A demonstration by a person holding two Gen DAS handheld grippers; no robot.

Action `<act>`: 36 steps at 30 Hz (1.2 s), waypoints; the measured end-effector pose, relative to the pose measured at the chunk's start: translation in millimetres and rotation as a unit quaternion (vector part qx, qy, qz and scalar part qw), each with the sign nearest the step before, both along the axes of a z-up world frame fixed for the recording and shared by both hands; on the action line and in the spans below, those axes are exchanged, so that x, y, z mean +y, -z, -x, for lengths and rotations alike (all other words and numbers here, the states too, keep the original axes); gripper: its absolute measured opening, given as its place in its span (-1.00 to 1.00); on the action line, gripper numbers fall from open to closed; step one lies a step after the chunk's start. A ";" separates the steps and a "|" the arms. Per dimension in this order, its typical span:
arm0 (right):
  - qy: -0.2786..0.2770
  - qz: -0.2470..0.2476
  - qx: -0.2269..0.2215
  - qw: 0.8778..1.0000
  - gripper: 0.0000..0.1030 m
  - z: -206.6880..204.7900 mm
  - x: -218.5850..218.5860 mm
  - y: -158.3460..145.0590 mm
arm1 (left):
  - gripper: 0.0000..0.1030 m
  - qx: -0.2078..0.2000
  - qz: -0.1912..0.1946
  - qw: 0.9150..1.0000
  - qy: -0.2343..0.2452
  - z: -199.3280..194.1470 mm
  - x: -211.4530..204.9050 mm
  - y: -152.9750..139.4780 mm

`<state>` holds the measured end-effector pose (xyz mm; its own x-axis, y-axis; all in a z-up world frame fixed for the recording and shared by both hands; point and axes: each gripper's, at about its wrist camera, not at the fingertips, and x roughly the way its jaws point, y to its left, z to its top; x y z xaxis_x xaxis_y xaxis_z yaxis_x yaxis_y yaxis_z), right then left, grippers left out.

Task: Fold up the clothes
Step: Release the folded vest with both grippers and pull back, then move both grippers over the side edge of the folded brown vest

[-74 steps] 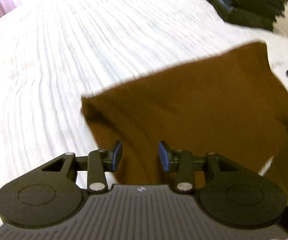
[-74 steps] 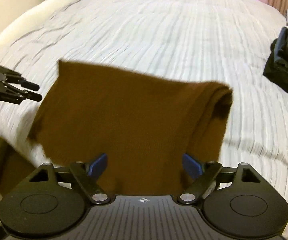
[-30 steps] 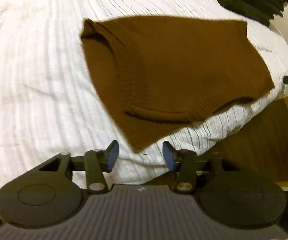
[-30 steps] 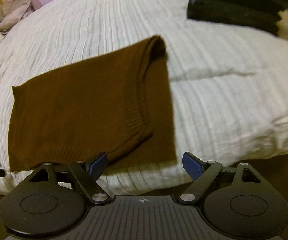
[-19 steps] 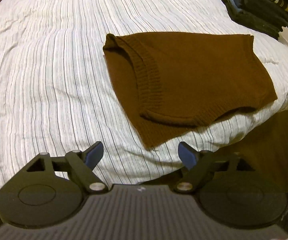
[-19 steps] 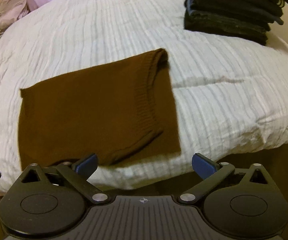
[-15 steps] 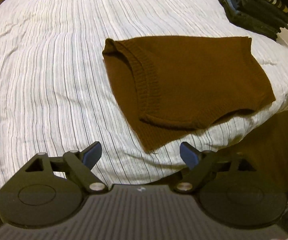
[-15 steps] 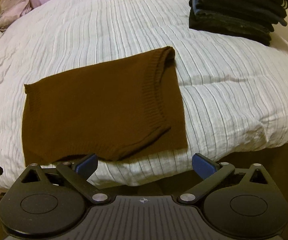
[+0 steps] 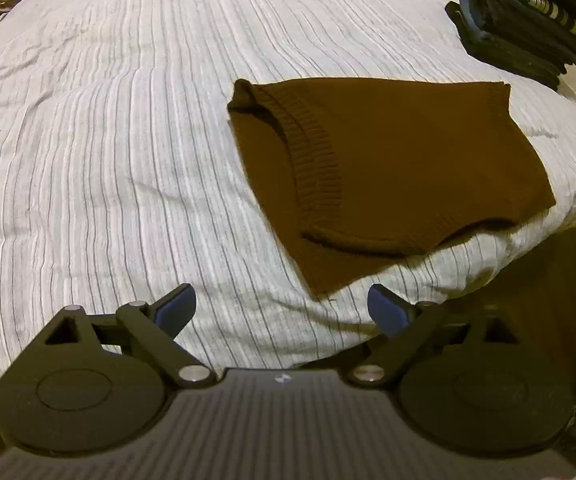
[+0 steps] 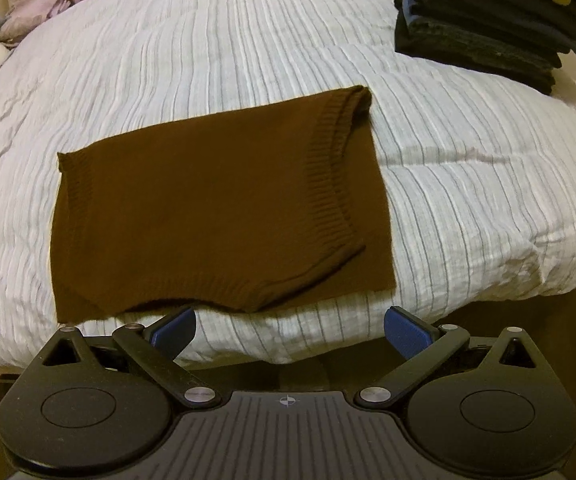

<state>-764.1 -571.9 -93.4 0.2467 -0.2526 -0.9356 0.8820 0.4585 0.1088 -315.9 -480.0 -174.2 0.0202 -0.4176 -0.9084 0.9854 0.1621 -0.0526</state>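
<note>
Sweater (image 10: 208,216), brown and folded, lies flat at the near edge of the striped bed (image 10: 248,40), apart from the pile of dark folded clothes (image 10: 488,20) at the far corner. One bottom layer sticks out unevenly, so another fold could bunch or slip off the edge. The right gripper (image 10: 290,330) stands wide and empty; the left gripper (image 9: 282,308) is opening, nothing between its jaws.

The dark stack of folded clothes (image 10: 484,20) runs off the top right edge in both views, so its full height can't be seen. The pinkish bundle (image 10: 34,8) at the far left is cropped and blurry. The brown sweater (image 10: 216,216) hides its folded-under layers from both cameras.
</note>
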 end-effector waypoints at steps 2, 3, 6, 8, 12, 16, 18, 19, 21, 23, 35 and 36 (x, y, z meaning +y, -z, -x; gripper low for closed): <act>-0.004 0.000 -0.001 1.000 1.00 -4.4 3.5 0.0 | 0.80 -0.002 0.004 1.000 0.001 -1.2 3.1 -0.9; -0.007 0.001 -0.001 1.000 1.00 -6.8 5.7 -0.3 | 0.80 -0.003 0.006 1.000 0.004 -1.7 4.4 -1.8; -0.018 0.005 -0.003 1.000 1.00 -13.0 12.6 -2.2 | 0.80 -0.008 0.018 1.000 0.018 -3.2 8.9 -5.6; -0.036 0.010 -0.010 0.999 1.00 -19.1 19.5 -3.5 | 0.80 -0.021 0.032 0.998 0.041 -3.3 12.3 -9.5; -0.096 0.032 -0.014 0.995 1.00 -34.4 40.9 -6.6 | 0.80 -0.071 0.052 0.989 0.116 -1.2 11.4 -14.4; -0.160 0.052 -0.007 0.986 0.99 -49.1 60.4 -8.5 | 0.80 -0.115 0.056 0.976 0.179 1.0 1.2 -14.8; -0.187 0.054 0.001 0.981 0.99 -55.2 63.8 -6.9 | 0.80 -0.132 0.055 0.969 0.202 1.8 -7.3 -13.4; -0.198 0.054 0.004 0.979 0.99 -58.1 63.8 -5.6 | 0.80 -0.140 0.054 0.966 0.212 2.8 -12.1 -12.1; -0.208 0.048 0.007 0.977 0.99 -61.1 60.8 -0.7 | 0.80 -0.155 0.051 0.959 0.232 4.5 -22.2 -9.4; -0.217 0.040 0.004 0.975 0.99 -63.9 53.6 4.0 | 0.80 -0.172 0.046 0.951 0.252 6.9 -31.5 -7.1; -0.282 -0.008 -0.031 0.959 0.99 -99.3 43.4 32.4 | 0.78 -0.307 0.038 0.822 0.479 -5.3 -66.7 25.4; -0.276 -0.004 -0.032 0.961 0.99 -103.1 46.5 32.5 | 0.78 -0.314 0.040 0.805 0.502 -9.3 -68.6 31.2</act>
